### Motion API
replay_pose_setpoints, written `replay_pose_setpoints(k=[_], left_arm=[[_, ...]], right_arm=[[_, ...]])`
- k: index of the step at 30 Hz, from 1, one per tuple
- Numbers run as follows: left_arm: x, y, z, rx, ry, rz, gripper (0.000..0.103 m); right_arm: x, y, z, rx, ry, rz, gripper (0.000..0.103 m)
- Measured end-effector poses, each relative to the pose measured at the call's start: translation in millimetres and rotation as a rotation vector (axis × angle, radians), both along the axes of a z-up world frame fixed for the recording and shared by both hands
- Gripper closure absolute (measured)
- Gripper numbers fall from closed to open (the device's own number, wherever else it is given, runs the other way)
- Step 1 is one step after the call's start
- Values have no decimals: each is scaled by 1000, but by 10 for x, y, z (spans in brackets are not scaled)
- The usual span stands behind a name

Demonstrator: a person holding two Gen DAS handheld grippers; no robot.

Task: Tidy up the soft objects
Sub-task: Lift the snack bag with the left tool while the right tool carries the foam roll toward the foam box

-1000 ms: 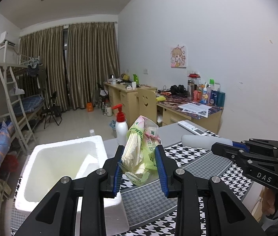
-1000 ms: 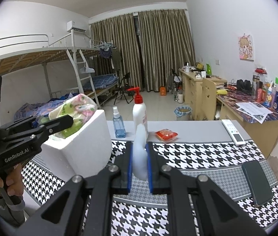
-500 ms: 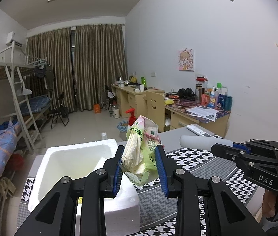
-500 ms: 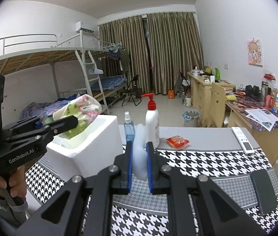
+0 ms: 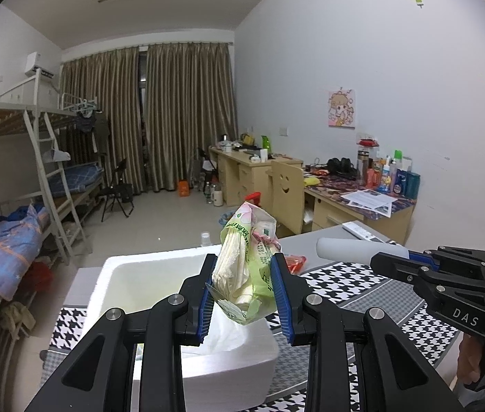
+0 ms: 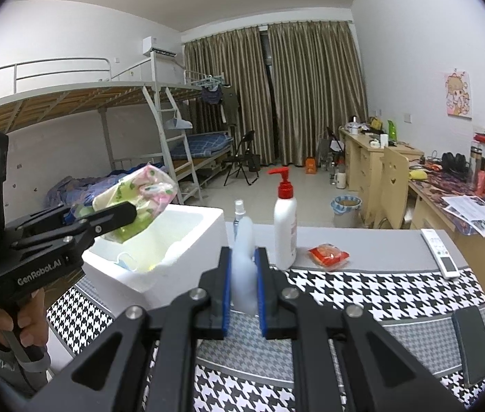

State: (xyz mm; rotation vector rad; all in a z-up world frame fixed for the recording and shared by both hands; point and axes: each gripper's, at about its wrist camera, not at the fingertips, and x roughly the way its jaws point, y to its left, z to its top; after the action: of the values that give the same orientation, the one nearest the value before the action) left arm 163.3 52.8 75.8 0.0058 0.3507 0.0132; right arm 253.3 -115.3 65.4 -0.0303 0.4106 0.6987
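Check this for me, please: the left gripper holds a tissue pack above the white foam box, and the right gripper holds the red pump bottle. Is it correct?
Not fully. The left gripper does hold the tissue pack above the foam box. But the right gripper is clamped on a white foam piece; the pump bottle stands free on the table behind it, as the right wrist view shows.

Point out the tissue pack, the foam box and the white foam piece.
tissue pack (image 5: pixel 247 267), left wrist view, green wrapper between the pads
foam box (image 6: pixel 208 221), right wrist view, far corner of the rim
foam piece (image 6: pixel 243 267), right wrist view, middle, between the pads
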Motion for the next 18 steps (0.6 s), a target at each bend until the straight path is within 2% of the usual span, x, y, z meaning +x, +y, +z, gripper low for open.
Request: replay_pose_setpoints(k=[18], left_arm=[[16, 196, 10, -21, 4, 71, 70]], right_arm=[[22, 253, 38, -2, 4, 56, 88]])
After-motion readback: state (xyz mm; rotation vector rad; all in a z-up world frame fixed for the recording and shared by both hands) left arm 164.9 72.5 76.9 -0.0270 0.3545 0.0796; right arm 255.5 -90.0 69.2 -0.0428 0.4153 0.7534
